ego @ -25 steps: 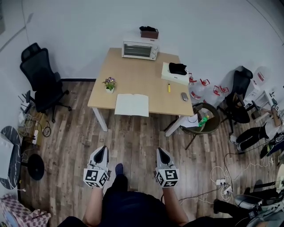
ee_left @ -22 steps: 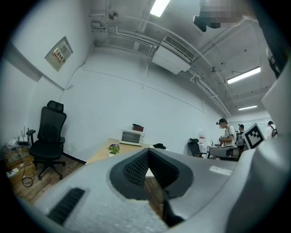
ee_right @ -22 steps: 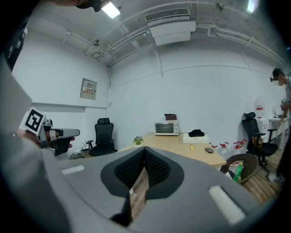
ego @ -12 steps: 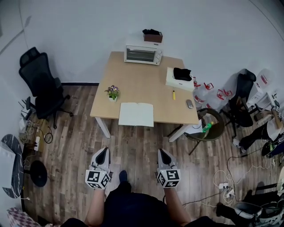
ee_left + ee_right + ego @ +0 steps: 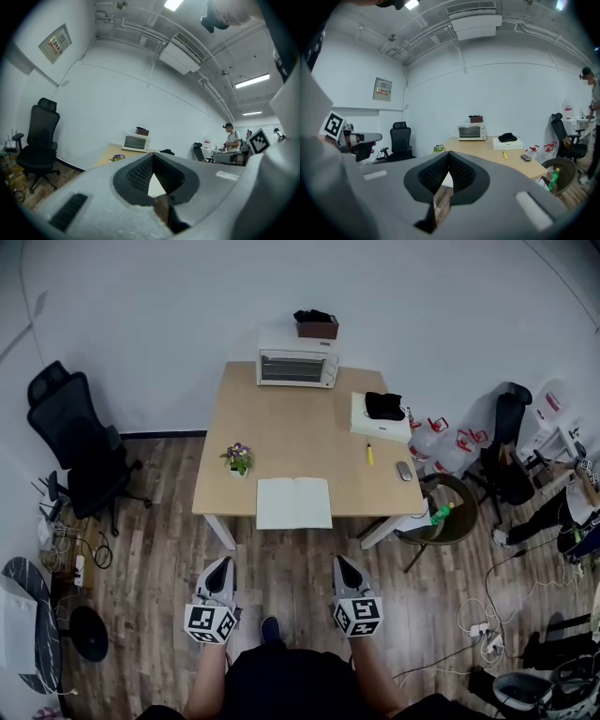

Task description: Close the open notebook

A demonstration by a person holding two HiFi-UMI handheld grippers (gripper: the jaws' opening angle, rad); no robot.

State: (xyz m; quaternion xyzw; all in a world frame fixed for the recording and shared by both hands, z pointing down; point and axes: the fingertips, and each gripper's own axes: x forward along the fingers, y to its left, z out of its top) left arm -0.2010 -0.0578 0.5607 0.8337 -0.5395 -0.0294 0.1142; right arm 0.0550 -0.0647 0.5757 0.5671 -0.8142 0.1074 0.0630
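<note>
The open notebook (image 5: pixel 293 502) lies flat with white pages up at the near edge of the wooden table (image 5: pixel 281 418), a little left of its middle. Both grippers hang in front of the person's body, well short of the table and over the wood floor. My left gripper (image 5: pixel 220 564) and right gripper (image 5: pixel 342 562) point toward the table, each with its jaws closed together and nothing between them. In the left gripper view the gripper (image 5: pixel 153 157) frames a white sliver of the notebook. The right gripper (image 5: pixel 449 154) looks at the table (image 5: pixel 487 150) from the front.
On the table stand a toaster oven (image 5: pixel 298 367), a small flower pot (image 5: pixel 236 458), a white box with a black item (image 5: pixel 380 416), a yellow marker (image 5: pixel 369 454) and a mouse (image 5: pixel 404 471). A black office chair (image 5: pixel 75 446) is left; a round chair (image 5: pixel 441 512) and water jugs are right.
The person has walked closer, so the table and notebook sit nearer and more centred in the head view. Both grippers stay shut and low in front of the body.
</note>
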